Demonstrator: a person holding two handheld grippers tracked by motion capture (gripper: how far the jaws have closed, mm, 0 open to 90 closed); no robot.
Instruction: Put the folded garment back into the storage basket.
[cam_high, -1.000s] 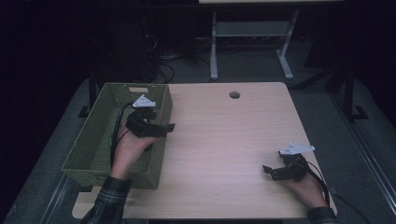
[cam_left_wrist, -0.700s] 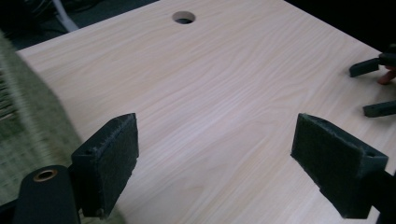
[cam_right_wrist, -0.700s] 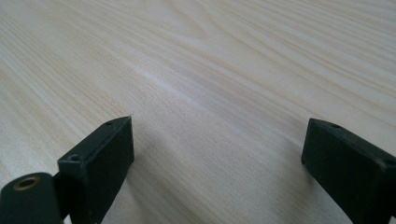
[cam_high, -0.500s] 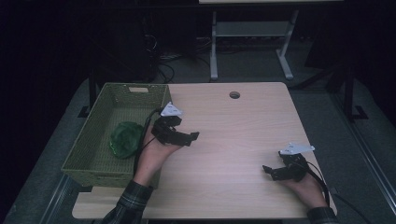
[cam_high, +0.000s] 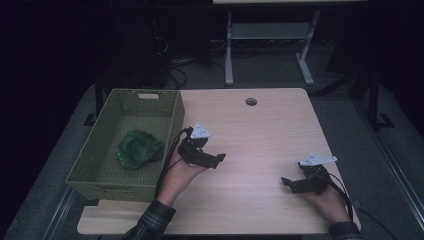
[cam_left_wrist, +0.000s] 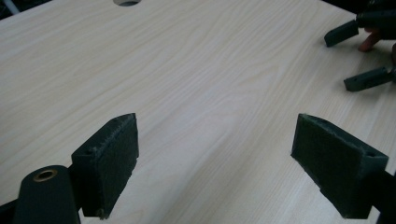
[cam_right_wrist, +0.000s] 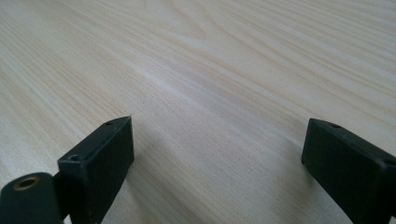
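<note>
**Green cloth binned; both grippers empty over bare table**

Green crumpled cloth (cam_high: 138, 149) lies on the floor of the woven green basket (cam_high: 172, 125), toward its near-right part, apart from both grippers. Basket sits at the left edge of the wooden table (cam_high: 260, 130).

Left gripper (cam_high: 218, 159) just right of the basket wall, over bare tabletop, jaws spread wide, nothing between them. Right gripper (cam_high: 286, 183) near the table's front right corner, low to the surface, jaws likewise apart and empty.

Step in hand, as judged: clearing the left gripper away from the basket after the drop. To do it well: keep the jaws apart so no fold of cloth is dragged along, mind the trailing cable near the basket rim, and bring the hand to rest clear of the right gripper.

View differences:
- High view gives the basket, the cloth and both hands' layout.
- Left gripper view gives the felt-like pads (cam_left_wrist: 109, 154), the bare wood between them, the cable hole (cam_left_wrist: 127, 2) at the far edge, and the right gripper (cam_left_wrist: 357, 56) at upper right.
- Right gripper view (cam_right_wrist: 215, 158) confirms the gap between its own jaws is clear, wood grain close beneath.
</note>
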